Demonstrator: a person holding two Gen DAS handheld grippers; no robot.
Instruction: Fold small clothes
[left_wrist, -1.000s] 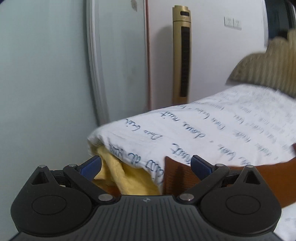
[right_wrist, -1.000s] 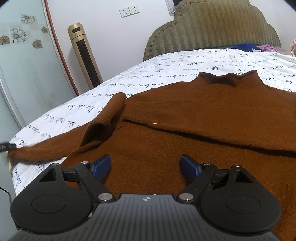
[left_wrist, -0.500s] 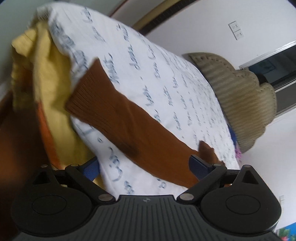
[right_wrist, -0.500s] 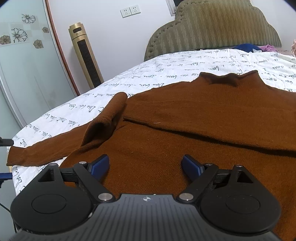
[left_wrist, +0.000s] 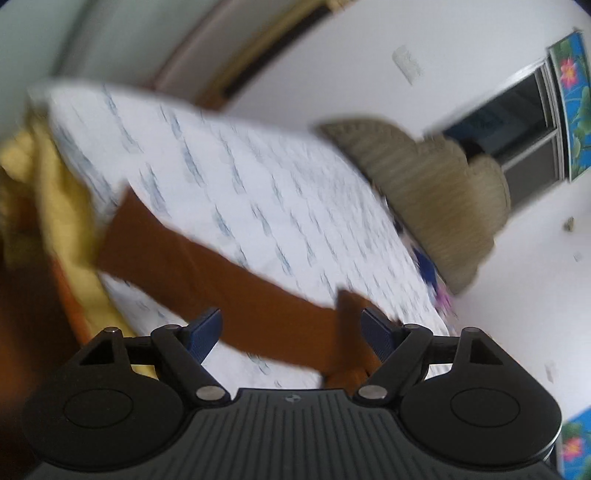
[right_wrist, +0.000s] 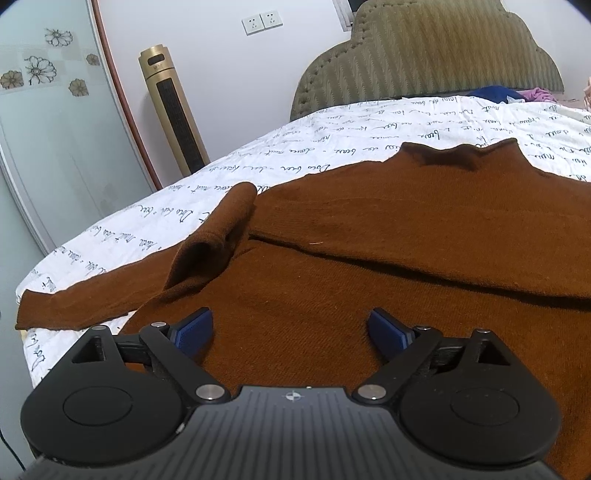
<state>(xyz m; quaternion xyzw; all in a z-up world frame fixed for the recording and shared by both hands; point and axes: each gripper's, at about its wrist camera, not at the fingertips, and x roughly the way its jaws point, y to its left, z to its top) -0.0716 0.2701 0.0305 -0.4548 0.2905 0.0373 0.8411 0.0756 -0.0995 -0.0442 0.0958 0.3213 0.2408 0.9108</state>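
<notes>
A brown knit sweater (right_wrist: 406, 236) lies spread on the bed, its high collar at the far side. Its left sleeve (right_wrist: 96, 299) stretches out to the bed's left edge, with a raised fold near the shoulder. My right gripper (right_wrist: 291, 330) is open and empty, low over the sweater's body. In the blurred, tilted left wrist view the same sleeve (left_wrist: 207, 258) runs across the sheet. My left gripper (left_wrist: 291, 332) is open, empty, just over the sleeve near its shoulder end.
The bed has a white sheet with blue script (right_wrist: 332, 147) and an olive padded headboard (right_wrist: 424, 59). A gold tower fan (right_wrist: 173, 110) stands by the wall. Yellow bedding (left_wrist: 62, 206) hangs at the bed's left edge. Blue and pink clothes (right_wrist: 517, 94) lie by the headboard.
My left gripper has swung from facing the bed's side to tilting over the sleeve, moving along it toward the shoulder. The sleeve cuff now lies flat. My right gripper has barely moved.
</notes>
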